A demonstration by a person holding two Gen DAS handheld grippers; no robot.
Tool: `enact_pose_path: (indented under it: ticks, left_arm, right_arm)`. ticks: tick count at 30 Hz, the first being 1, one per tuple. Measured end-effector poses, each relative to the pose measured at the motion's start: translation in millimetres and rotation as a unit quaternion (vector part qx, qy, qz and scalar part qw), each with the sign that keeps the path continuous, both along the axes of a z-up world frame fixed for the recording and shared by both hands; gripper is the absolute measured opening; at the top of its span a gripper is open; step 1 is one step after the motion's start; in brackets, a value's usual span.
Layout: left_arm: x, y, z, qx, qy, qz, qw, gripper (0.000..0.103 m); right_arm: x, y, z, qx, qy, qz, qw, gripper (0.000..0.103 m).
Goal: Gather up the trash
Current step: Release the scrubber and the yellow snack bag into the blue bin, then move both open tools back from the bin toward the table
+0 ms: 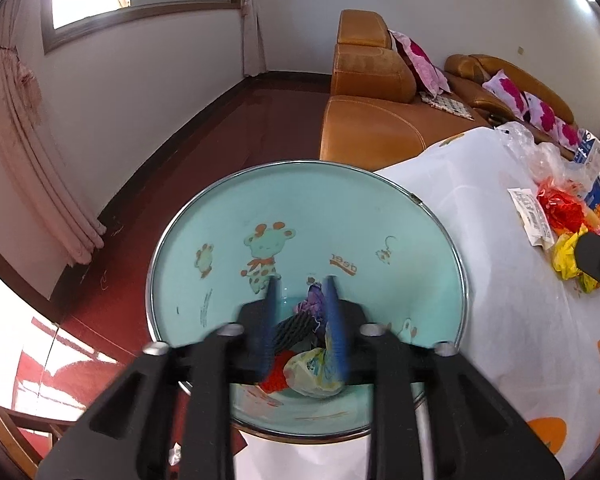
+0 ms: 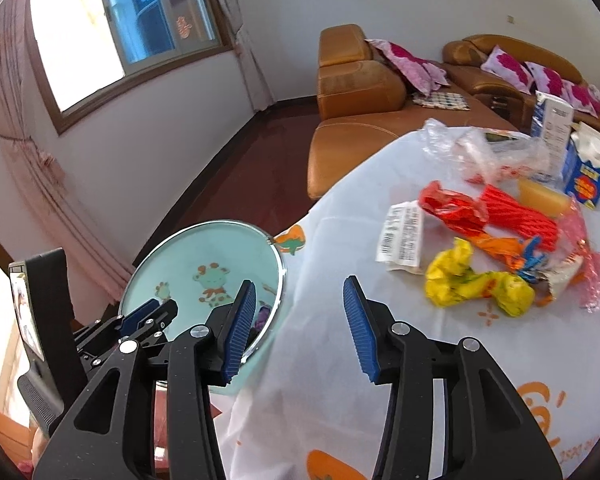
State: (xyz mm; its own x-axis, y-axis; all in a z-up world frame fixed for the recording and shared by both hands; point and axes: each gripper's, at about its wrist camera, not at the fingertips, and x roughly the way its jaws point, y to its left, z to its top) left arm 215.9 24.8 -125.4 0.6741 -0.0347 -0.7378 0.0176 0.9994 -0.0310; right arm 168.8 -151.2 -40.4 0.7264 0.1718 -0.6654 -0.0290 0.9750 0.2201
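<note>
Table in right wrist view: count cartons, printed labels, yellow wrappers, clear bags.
Cartons: 2
Printed labels: 1
Yellow wrappers: 1
Clear bags: 1
Total: 5

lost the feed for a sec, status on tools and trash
Left tool open over bin, nothing gripped. Right tool open above table. Yellow wrapper nearest ahead, path clear.
</note>
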Motion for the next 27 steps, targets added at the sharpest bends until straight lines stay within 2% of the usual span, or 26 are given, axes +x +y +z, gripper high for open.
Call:
enact_pose_path:
  ticks: [1,2,8,10,17,21,24,27]
  left_arm:
    - [-1.9,0.1,2.3,-0.002,-0.004,0.004,1.0,0.062]
    - [-3.9,1.0,3.6,-0.004,-0.007,0.005,1.0,0.064]
    - [-15.1,-5.1,17.5,-0.008,-0.031,-0.006,0.9995,0.075]
    - [-17.8,-5.7,20.5,-0.014,-0.034,-0.005,0.9993,0.08]
    - [-36.3,7.5,37.7,-0.039,-0.055,-0.019,0.9975,0.086]
    - [-49.0,41.4,54.4,-0.019,-0.077,0.026,0.9965,0.086]
    - [-57.6,73.2,66.8,-0.02,-0.09,0.081,0.9924,0.086]
    - [-64.2,95.3,73.4,-0.021,-0.097,0.115,0.9884,0.086]
  right_arm:
    - [-2.3,-4.5,0.6,0.004,0.0,-0.005,1.0,0.047]
    - [-4.1,-8.3,1.0,0.007,0.0,-0.008,1.0,0.047]
    - [-14.1,-20.2,5.0,0.018,-0.007,-0.018,1.0,0.047]
    - [-17.7,-24.6,6.3,0.02,-0.011,-0.022,0.999,0.05]
    - [-32.4,-48.2,9.1,0.022,-0.022,-0.05,0.998,0.053]
    - [-40.7,-66.3,7.4,0.028,-0.025,-0.074,0.997,0.054]
    - [-45.1,-74.0,4.9,0.036,-0.024,-0.083,0.996,0.054]
    - [-48.2,-77.0,1.3,0.035,-0.02,-0.082,0.996,0.054]
